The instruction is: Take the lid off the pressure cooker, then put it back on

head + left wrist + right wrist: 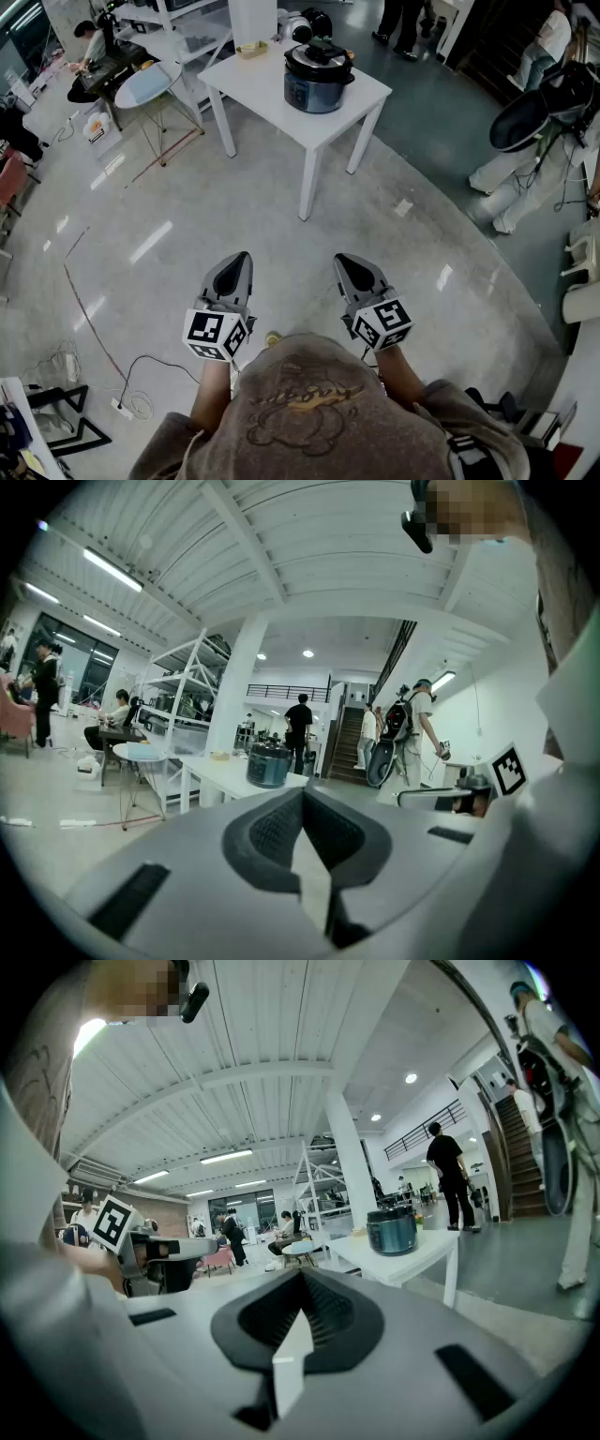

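Cooker [317, 82]: stands upright on a white table [248, 84], long axis vertical, lid [319, 54] seated on top. The table stands on a glossy grey floor [169, 234] in an open workshop hall. A round side table [148, 82] lies at 10 o'clock of it in the head view. The left gripper [238, 260] and right gripper [347, 262] sit side by side, well apart from the table. Their tips point to 12 o'clock, toward the cooker. Both pairs of jaws are fully closed and hold nothing.
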`<state>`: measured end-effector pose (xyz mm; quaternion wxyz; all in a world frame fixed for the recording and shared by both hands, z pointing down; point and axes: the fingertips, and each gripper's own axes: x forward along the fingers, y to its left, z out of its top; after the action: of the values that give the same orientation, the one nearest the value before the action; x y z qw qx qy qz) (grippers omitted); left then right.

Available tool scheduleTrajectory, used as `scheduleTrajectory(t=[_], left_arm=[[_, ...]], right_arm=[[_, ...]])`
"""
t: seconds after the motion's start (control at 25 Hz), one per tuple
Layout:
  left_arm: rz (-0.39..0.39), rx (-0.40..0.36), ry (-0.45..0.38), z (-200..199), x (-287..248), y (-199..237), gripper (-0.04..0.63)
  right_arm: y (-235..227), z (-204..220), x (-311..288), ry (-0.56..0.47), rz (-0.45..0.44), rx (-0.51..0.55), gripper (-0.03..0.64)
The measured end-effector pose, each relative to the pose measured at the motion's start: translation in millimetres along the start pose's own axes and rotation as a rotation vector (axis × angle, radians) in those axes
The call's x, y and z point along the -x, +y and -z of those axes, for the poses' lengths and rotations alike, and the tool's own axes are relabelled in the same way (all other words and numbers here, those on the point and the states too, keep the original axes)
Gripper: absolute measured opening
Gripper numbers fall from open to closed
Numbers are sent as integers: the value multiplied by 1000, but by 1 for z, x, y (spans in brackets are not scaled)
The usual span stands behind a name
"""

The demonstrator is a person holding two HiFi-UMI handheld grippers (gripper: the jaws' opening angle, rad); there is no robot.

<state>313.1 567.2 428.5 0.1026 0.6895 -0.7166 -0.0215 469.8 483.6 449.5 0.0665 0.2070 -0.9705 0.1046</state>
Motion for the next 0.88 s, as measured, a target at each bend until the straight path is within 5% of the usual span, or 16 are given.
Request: scheduleTrajectory(t=[0.88], left_arm=[[98,-42,34,8,17,34,3]], right_arm=[[53,14,-35,8,10,-45,-9]])
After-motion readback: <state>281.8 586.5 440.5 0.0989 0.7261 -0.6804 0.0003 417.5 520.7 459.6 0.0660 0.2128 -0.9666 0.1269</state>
